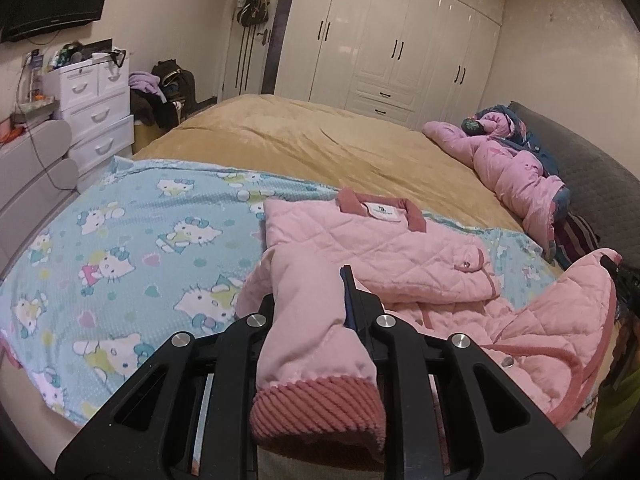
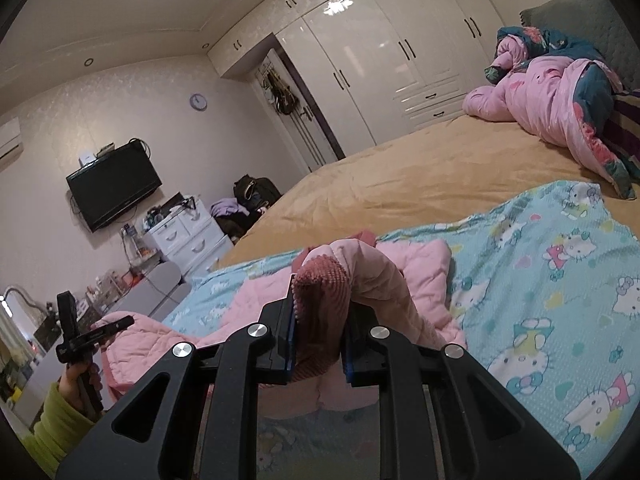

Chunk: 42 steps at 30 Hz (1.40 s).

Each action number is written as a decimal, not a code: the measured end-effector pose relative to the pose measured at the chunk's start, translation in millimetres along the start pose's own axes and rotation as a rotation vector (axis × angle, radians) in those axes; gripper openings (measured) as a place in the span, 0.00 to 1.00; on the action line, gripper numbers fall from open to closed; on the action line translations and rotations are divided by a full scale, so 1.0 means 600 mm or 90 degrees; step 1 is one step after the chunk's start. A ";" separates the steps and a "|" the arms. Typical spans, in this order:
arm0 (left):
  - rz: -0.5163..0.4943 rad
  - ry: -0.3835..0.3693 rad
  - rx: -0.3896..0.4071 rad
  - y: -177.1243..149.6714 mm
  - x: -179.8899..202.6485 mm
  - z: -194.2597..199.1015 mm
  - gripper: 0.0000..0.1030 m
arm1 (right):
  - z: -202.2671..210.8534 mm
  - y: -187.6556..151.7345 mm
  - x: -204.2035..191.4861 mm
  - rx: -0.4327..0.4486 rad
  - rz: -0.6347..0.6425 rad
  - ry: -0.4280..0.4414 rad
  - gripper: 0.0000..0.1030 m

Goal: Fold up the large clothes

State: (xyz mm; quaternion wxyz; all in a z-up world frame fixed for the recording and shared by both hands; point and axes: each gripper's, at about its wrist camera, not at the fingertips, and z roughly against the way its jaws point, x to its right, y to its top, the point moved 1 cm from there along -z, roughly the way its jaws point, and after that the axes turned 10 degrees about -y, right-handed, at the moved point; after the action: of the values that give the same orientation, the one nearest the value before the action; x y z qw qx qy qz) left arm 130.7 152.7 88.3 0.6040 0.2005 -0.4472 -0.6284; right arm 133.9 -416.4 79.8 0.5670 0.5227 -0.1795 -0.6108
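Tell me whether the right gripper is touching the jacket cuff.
Touching. The right wrist view shows the right gripper with both fingers pressed against the ribbed cuff of the pink quilted jacket.

Wide bed (image 1: 304, 136) in tan cover, Hello Kitty blanket (image 1: 132, 236) across lower left, pink quilted jacket (image 1: 380, 240) on it, rumpled pink duvet (image 1: 516, 168) upper right.

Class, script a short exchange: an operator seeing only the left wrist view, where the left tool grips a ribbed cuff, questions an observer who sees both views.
Operator: What is the right tool holding?
Observer: The right tool is shut on the second ribbed cuff of the pink jacket.
Operator: Does that sleeve lie flat on the bed?
Observer: No. The sleeve humps upward from the tool, above the Hello Kitty sheet.
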 end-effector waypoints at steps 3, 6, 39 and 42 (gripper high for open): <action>-0.002 -0.001 0.002 0.013 0.000 -0.010 0.11 | -0.010 0.011 0.006 0.004 -0.003 -0.005 0.15; -0.012 0.002 0.001 0.028 0.004 -0.021 0.11 | -0.020 0.022 0.009 0.008 -0.002 -0.012 0.15; -0.056 0.070 -0.064 0.157 -0.056 -0.221 0.14 | -0.272 0.138 0.069 -0.044 -0.016 -0.118 0.15; -0.053 0.080 -0.087 0.164 -0.067 -0.262 0.14 | -0.324 0.141 0.089 -0.077 -0.030 -0.135 0.15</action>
State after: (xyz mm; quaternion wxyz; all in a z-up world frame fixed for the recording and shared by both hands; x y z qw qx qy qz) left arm 320.0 153.1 74.0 0.6163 0.2165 -0.3561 -0.6682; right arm 350.5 -415.6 49.3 0.5609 0.4241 -0.1892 -0.6853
